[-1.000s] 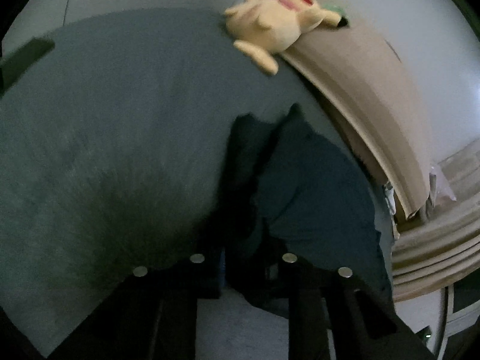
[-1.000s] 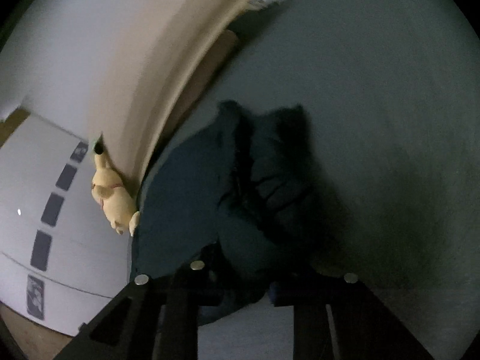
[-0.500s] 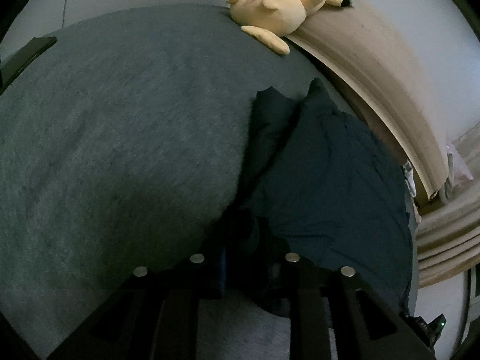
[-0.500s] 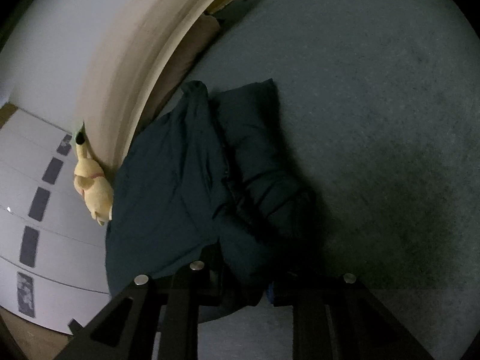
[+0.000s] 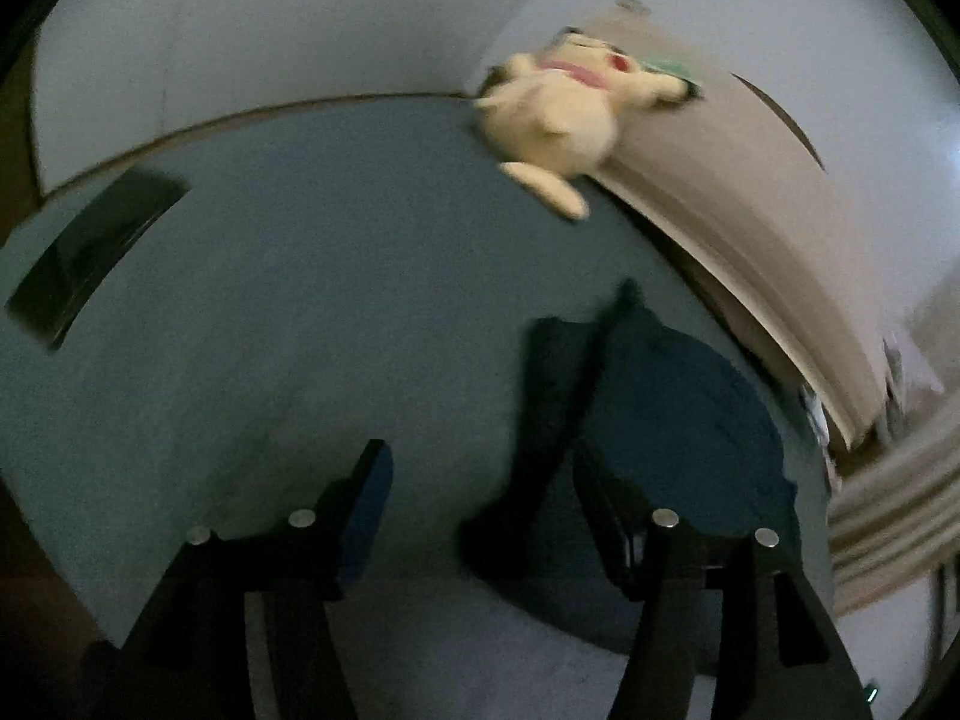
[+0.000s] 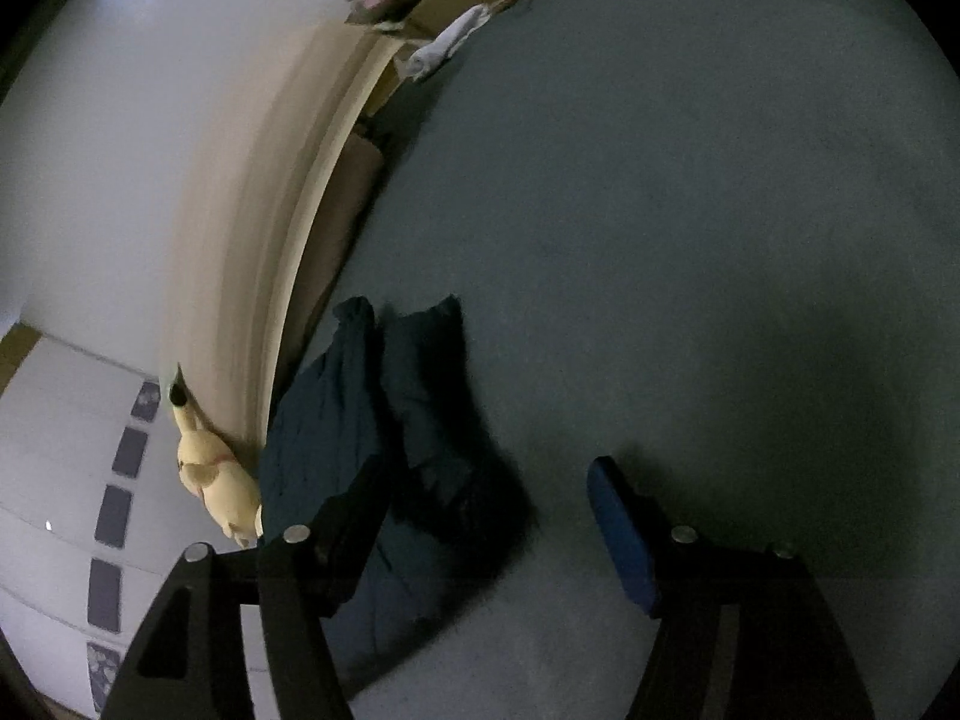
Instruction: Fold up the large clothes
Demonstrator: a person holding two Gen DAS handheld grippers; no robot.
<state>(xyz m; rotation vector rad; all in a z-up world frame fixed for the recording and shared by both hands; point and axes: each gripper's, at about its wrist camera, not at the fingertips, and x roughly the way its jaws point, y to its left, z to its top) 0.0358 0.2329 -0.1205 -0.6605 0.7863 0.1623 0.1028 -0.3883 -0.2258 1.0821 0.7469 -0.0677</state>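
dim room, bed [image 5: 300,300] (perhaps), white wall [image 5: 270,18]

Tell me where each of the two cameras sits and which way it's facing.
Left wrist: on the left gripper, angled down at the bed; opening fingers show, garment unpinched.
Right wrist: on the right gripper, angled down along the headboard; opening fingers show.
Shared: dark garment, yellow plush toy, bed, headboard.

Both wrist cameras look steeply down, close over the bed [image 5: 252,324], sharing the dark garment [image 5: 678,420].
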